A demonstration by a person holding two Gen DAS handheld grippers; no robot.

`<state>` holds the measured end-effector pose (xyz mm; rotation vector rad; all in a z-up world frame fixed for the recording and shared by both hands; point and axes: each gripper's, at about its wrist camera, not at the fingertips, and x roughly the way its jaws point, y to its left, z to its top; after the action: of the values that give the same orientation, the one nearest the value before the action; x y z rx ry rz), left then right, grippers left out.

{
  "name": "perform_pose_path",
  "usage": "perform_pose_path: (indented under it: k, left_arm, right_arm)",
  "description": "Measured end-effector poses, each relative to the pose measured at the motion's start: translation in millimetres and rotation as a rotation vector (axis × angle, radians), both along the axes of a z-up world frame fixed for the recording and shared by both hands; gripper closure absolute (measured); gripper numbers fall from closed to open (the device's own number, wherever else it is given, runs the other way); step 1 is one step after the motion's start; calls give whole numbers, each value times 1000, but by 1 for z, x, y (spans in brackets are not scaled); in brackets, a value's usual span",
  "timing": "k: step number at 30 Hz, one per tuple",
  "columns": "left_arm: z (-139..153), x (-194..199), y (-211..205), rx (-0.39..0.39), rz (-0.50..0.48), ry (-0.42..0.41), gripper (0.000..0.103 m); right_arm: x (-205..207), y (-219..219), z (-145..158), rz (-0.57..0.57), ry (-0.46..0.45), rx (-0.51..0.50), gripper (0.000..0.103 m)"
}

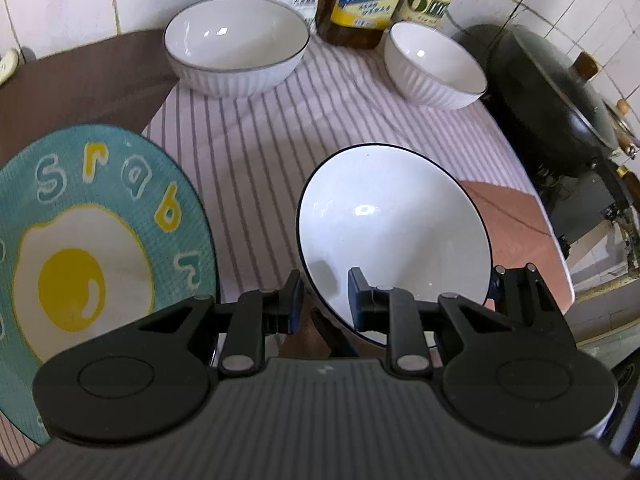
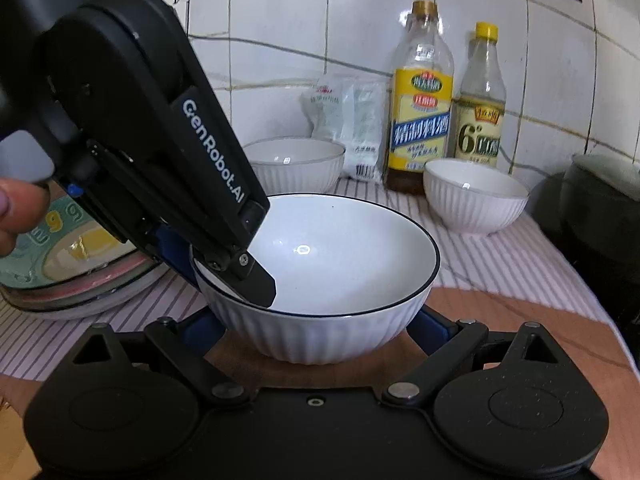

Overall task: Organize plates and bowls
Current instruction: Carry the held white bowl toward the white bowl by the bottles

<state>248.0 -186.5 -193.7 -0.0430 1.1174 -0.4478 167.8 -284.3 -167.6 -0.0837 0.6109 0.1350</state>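
A white ribbed bowl with a thin dark rim line [image 1: 394,240] sat at the centre of both views, its mouth tipped slightly toward the upper left of the left wrist frame; being round, it had no long axis. The left claw [image 1: 326,300] was clamped on the bowl's near rim, one pad inside the glossy glazed wall and one outside. In the right wrist view the right claw [image 2: 316,330] stood wide apart, its blue-padded fingers [image 2: 430,326] flanking the bowl's fluted base without clearly pressing it. The bowl was low over a brown desk [image 2: 520,320], at the edge of a purple-striped white cloth [image 1: 256,152].

At lower left of the left wrist frame lay a round teal plate [image 1: 100,232] printed with a fried egg and letters; the right wrist view showed it topping a stack of plates. Two more ribbed white bowls, a large one [image 1: 236,46] at upper centre and a smaller one [image 1: 434,66] to its right, stood upright on the cloth. Behind them were two labelled plastic bottles [image 2: 420,120] against a tiled wall, with a dark lidded pan [image 1: 556,92] at the right edge. A fingertip [image 2: 20,208] showed at far left
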Motion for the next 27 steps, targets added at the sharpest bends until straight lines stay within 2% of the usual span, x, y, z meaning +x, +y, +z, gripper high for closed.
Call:
perform_pose_path:
  k: [4,7,9,13,18,21,27]
  left_arm:
    - [-5,-4,-4,40,-3,-32,81]
    - [-4,-4,-3,34,7,-28,81]
    - [0,-6,-1,26,12,-31,81]
    - [17,-12,9,32,4,-94,77]
    - [40,-16,31,-26,5,-118,77]
    - [53,-18,46,-69,1,-154,72]
    - [72,-17,74,-94,37,-204,69]
  right_arm:
    - [1,4,-1,-8,32,-24,5]
    - [6,10,5,-25,78,-74,5]
    - [4,13,10,-47,99,-87,5]
    - [-12,15,26,-76,96,-87,5]
    - [-31,10,54,-130,85,-39,5]
    - [-34,7,73,-143,84,5,5]
    - [-21,1,106,-183,79,170,5]
